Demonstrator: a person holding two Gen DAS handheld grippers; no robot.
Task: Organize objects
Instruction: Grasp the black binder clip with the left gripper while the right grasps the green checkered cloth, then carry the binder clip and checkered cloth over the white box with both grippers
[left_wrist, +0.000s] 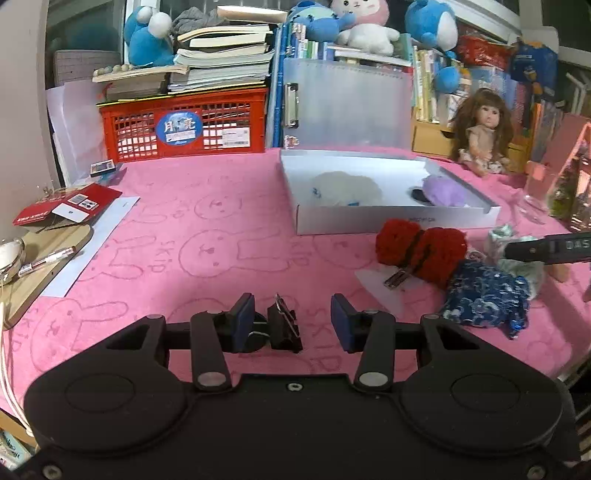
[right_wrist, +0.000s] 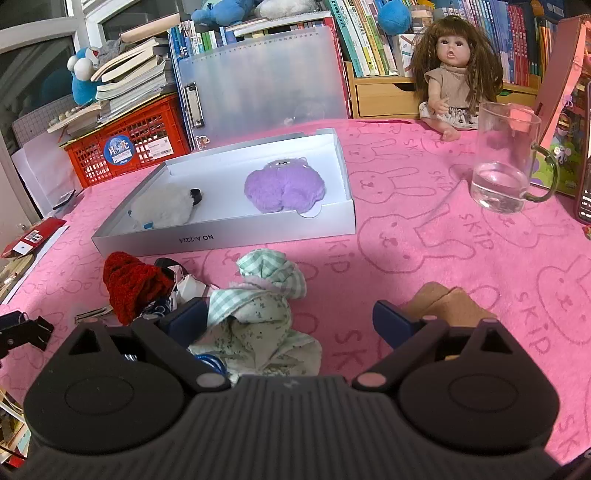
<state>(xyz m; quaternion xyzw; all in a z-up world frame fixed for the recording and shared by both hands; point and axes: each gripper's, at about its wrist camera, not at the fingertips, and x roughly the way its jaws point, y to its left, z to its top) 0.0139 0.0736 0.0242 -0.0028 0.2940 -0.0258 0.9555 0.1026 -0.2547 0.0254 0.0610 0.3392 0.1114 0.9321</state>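
My left gripper (left_wrist: 292, 322) is open low over the pink cloth. A black binder clip (left_wrist: 283, 330) lies between its blue pads, closer to the left one and clear of the right one. My right gripper (right_wrist: 290, 323) is open wide over a crumpled green-checked cloth (right_wrist: 266, 306), which lies against its left pad only. A red knitted piece (left_wrist: 421, 251) and a blue patterned pouch (left_wrist: 484, 299) lie beside that cloth. The white box (right_wrist: 221, 240) behind them holds a purple plush (right_wrist: 284, 188) and a white fluffy toy (right_wrist: 166, 206).
A glass mug (right_wrist: 506, 158) and a doll (right_wrist: 454, 74) are at the back right. A red crate (left_wrist: 184, 125) under stacked books stands back left, with a clipboard against the shelf. A tan object (right_wrist: 447, 306) sits behind the right finger. A small metal clip (left_wrist: 397, 278) lies by the red piece.
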